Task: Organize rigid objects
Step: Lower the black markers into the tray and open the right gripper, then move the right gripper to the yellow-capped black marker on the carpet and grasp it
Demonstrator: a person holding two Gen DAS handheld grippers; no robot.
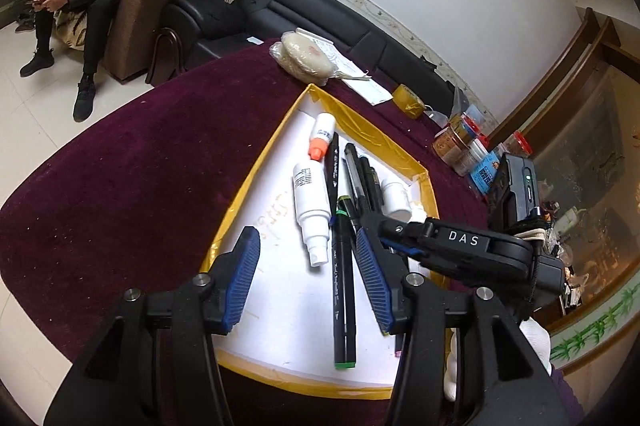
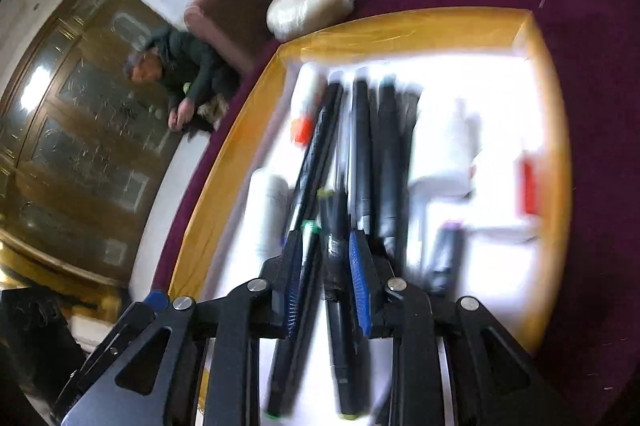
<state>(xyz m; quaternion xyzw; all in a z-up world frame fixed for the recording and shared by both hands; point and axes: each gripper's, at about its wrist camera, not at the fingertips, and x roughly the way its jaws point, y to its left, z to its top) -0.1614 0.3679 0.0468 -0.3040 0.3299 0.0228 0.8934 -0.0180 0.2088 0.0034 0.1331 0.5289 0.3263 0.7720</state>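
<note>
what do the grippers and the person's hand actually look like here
Both grippers, left gripper and right gripper, are matte black frames with silver pivot bolts and ribbed blue finger pads. The right one's black housing reads "DAS" in white, with a thin black cable. A white glove covers the hand.

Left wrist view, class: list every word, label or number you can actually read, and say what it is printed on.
"DAS": white letters on the right gripper, on its black body.
White spray bottle: printed block, too small to read.
Orange-capped bottle: label too small to read.
Black marker: white lettering along the barrel, too small to read.
Tray: faint orange writing on the white floor, illegible.
Right wrist view: all blurred.
</note>
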